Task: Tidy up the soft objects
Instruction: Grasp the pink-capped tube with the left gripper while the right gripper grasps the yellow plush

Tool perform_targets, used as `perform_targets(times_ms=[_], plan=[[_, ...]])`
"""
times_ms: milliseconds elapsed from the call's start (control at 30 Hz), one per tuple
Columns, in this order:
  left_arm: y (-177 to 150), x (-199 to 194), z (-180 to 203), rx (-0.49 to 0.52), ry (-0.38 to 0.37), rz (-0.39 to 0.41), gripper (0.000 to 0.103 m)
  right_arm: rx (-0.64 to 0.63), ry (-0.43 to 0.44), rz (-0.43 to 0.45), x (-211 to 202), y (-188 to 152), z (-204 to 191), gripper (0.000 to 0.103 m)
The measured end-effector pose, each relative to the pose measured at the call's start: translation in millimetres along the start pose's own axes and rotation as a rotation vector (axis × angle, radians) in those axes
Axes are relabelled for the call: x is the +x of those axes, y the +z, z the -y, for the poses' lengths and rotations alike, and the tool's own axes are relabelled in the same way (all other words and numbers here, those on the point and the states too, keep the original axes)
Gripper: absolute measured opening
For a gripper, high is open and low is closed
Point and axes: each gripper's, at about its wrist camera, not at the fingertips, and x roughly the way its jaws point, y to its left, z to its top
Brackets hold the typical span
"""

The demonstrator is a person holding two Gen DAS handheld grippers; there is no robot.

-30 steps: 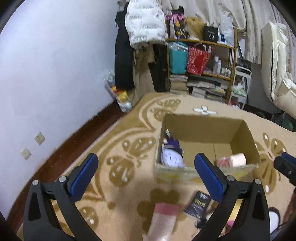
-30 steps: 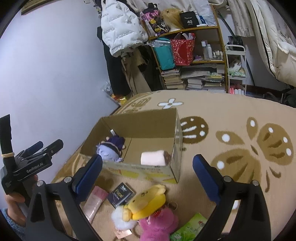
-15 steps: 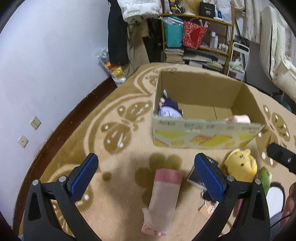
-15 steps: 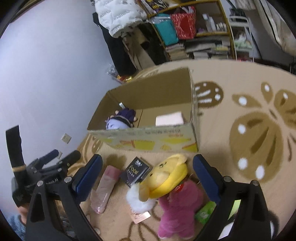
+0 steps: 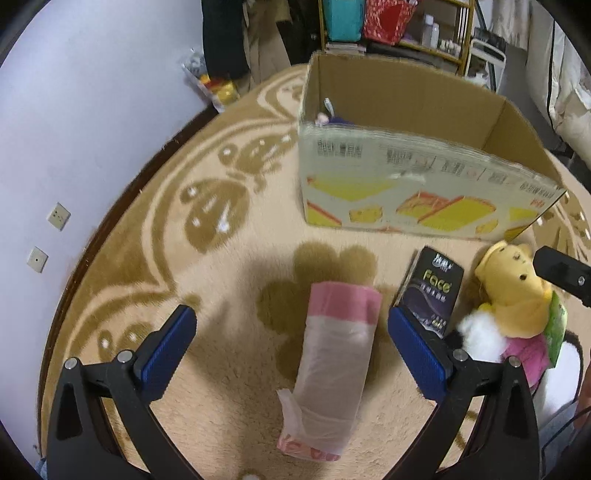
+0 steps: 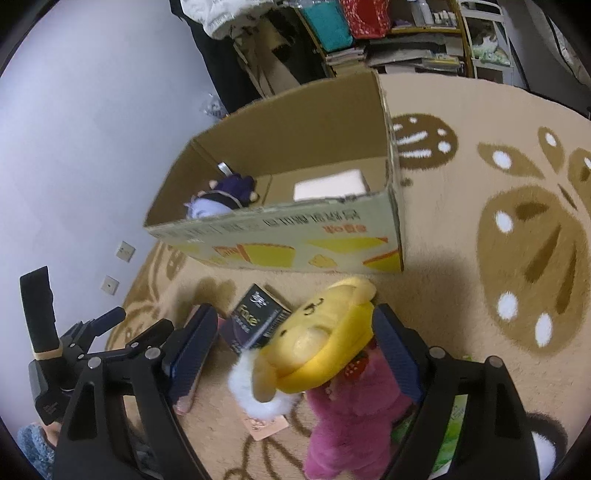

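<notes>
The left gripper (image 5: 291, 339) hangs low over the rug with its blue-padded jaws spread wide and nothing between them in contact; the translucent pink-capped plastic roll (image 5: 334, 380) lies on the floor in the gap, apart from both pads. Just beside the right-hand pad rests a small black tissue pack printed "Face" (image 5: 432, 295), and next to that the yellow bear plush toy (image 5: 511, 295) with a white fluffy ball (image 5: 480, 338) against it. The right gripper (image 6: 291, 354) is likewise spread open, its jaws straddling the yellow bear plush toy (image 6: 317, 350) without clearly pressing it; whether the right pad touches the plush cannot be told. Beneath and beside the bear lies a magenta plush toy (image 6: 351, 417), with a green packet (image 6: 452, 439) at its far side. Ahead of both grippers stands the open cardboard box with yellow printed panels (image 6: 280, 243), holding a purple-and-white plush doll (image 6: 221, 195) in its left corner and a pale pink block (image 6: 330, 188) toward the right. Everything sits on a beige carpet with brown butterfly patterns (image 6: 517, 236), and a cluttered wooden shelf (image 6: 399, 33) stands behind the box
</notes>
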Motion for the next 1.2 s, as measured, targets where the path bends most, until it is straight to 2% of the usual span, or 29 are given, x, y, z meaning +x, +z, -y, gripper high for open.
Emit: perform_targets(times_ms=[167,267,333,433,567,633,667,700,733,800,900,1000,1200], plan=[[-6,17,7,0.029,-0.003,-0.064,0.102,-0.016,-0.037,-0.034,14,-1,3,0.089],[-9,23,13,0.065,0.014,-0.091,0.102,-0.034,-0.059,-0.058,20,-3,3,0.081],[-12,28,17,0.091,0.023,-0.114,0.096,-0.044,-0.074,-0.072,23,-4,3,0.081],[-17,40,20,0.118,0.057,-0.169,0.095,-0.051,-0.082,-0.083,26,-5,4,0.080],[-19,46,18,0.100,0.039,-0.181,0.091,-0.044,-0.077,-0.091,30,-5,4,0.080],[-19,45,17,0.092,0.009,-0.183,0.081,-0.050,-0.082,-0.097,33,-6,3,0.080],[-19,44,17,0.093,0.001,-0.183,0.079,-0.054,-0.085,-0.100,34,-7,2,0.080],[-19,43,18,0.097,-0.004,-0.179,0.071,-0.059,-0.089,-0.102,35,-7,2,0.079],[-20,43,20,0.104,-0.018,-0.175,0.058,-0.065,-0.096,-0.103,36,-8,1,0.077],[-19,40,22,0.106,-0.039,-0.167,0.044,-0.078,-0.119,-0.105,38,-8,0,0.069],[-20,38,23,0.107,-0.033,-0.162,0.044,-0.129,-0.133,-0.076,34,-8,-7,0.059],[-17,35,21,0.083,-0.026,-0.150,0.044,-0.176,-0.121,-0.025,23,-4,-19,0.058],[-10,15,9,0.028,-0.004,-0.071,0.044,-0.188,-0.075,0.003,7,-5,-30,0.058]])
